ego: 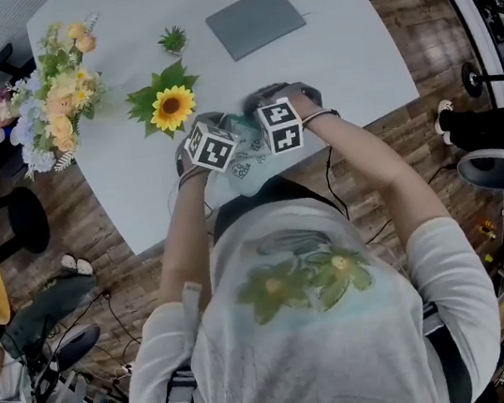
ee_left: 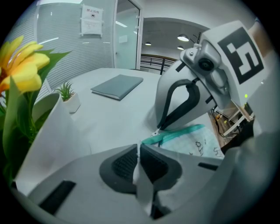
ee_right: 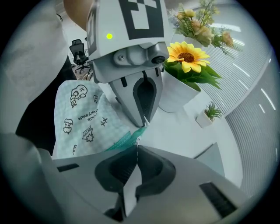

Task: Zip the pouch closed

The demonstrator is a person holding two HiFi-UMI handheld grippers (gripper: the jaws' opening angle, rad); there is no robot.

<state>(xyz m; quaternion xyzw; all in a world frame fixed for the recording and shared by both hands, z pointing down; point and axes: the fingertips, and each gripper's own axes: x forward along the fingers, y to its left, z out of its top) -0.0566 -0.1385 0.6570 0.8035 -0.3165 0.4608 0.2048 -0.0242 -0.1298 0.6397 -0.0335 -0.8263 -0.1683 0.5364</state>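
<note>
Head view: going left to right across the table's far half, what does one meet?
pastel bouquet → sunflower → grey notebook. The small green plant overlaps the sunflower's span, so it is left out.

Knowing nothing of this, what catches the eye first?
The left gripper and right gripper, each topped by a marker cube, meet at the near edge of the white table, both pinched shut on a doodle-printed pouch. Just beyond stands a bright sunflower, a pastel bouquet to its left.

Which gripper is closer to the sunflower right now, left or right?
Left. The left gripper sits right next to the sunflower, just on the person's side of it. The right gripper is beyond the left one, farther off. Both grip the pouch.
</note>
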